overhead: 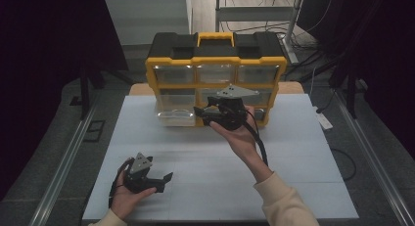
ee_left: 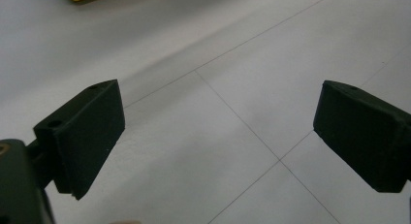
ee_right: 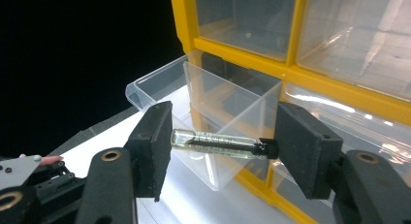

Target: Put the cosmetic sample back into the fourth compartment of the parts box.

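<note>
One vial [ee_right: 218, 145] lay crosswise between the jaws of the right gripper [ee_right: 220, 146], pinched end to end: its glass base against one pad, its black cap against the other. The jaws were closed on it. In the high view that gripper [overhead: 203, 112] was held up at the far middle of the worktop [overhead: 303, 152], just in front of the cabinet [overhead: 215, 64], pointing left toward the one drawer [ee_right: 160, 86] that stood pulled out.

The cabinet was a single yellow and black unit with one yellow handle [overhead: 215, 38] on top. Its front showed clear drawers in rows of three; two rows were plain, and the lowest was partly behind the hand. The open drawer jutted toward the near side from the lower left. In the right gripper view the vial hung just near of it, close to its clear front wall and below its rim.

The left gripper [overhead: 164, 182] rested at the near left of the worktop, well apart from the cabinet. Its jaws stood wide open with nothing between them.

The white worktop lay bare between the two grippers and out to its right and near edges. The cabinet stood along the far edge.
</note>
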Action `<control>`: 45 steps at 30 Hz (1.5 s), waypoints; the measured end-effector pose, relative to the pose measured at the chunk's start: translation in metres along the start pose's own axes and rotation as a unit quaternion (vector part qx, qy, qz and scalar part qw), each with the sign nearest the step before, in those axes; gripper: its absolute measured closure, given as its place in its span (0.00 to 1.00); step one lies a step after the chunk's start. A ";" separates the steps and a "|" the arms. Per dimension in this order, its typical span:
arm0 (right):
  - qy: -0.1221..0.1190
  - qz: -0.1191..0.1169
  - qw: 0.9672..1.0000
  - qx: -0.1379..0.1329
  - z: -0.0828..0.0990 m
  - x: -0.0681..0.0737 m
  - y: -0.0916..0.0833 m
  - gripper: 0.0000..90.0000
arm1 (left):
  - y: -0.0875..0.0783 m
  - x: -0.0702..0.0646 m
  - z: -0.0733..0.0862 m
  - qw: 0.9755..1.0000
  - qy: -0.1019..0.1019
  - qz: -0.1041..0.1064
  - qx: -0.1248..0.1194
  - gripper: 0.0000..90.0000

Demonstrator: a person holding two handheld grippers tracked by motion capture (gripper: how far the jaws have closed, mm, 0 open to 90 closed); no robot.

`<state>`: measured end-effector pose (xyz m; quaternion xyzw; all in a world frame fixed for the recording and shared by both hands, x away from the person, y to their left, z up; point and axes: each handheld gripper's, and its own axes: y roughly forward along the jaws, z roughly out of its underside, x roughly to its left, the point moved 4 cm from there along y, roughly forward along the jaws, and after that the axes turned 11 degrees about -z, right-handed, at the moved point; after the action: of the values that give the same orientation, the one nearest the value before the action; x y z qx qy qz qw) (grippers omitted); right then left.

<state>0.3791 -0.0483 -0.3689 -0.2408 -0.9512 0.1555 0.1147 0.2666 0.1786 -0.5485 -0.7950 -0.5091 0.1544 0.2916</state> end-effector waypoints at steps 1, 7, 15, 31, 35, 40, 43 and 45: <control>-0.001 -0.001 1.000 0.001 0.000 0.000 0.002 0.46 | 0.000 0.000 0.000 1.000 0.000 0.000 0.001 0.06; -0.009 -0.001 1.000 0.008 -0.003 0.001 0.018 0.46 | 0.000 0.001 0.000 1.000 0.000 0.000 -0.001 0.06; -0.009 0.005 1.000 0.014 -0.009 0.001 0.033 0.46 | -0.001 0.000 0.000 1.000 0.000 0.001 -0.002 0.06; -0.008 0.012 1.000 0.021 -0.013 -0.002 0.051 0.46 | 0.000 0.000 -0.001 1.000 0.001 0.002 -0.002 0.06; -0.011 0.015 1.000 0.025 -0.014 -0.002 0.055 0.46 | 0.000 0.000 0.000 1.000 0.001 0.003 -0.002 0.06; -0.014 0.013 0.999 0.032 -0.017 0.000 0.064 0.46 | 0.000 0.000 0.000 1.000 0.001 0.003 -0.002 0.06; -0.014 0.011 0.999 0.035 -0.018 0.000 0.070 0.46 | -0.001 0.000 0.000 1.000 0.001 0.003 -0.002 0.06; -0.015 0.014 0.999 0.038 -0.018 0.000 0.072 0.46 | -0.001 0.000 0.000 1.000 0.001 0.003 -0.002 0.06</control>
<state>0.4149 0.0163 -0.3771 -0.2474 -0.9427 0.1964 0.1069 0.2662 0.1788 -0.5477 -0.7975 -0.5065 0.1534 0.2896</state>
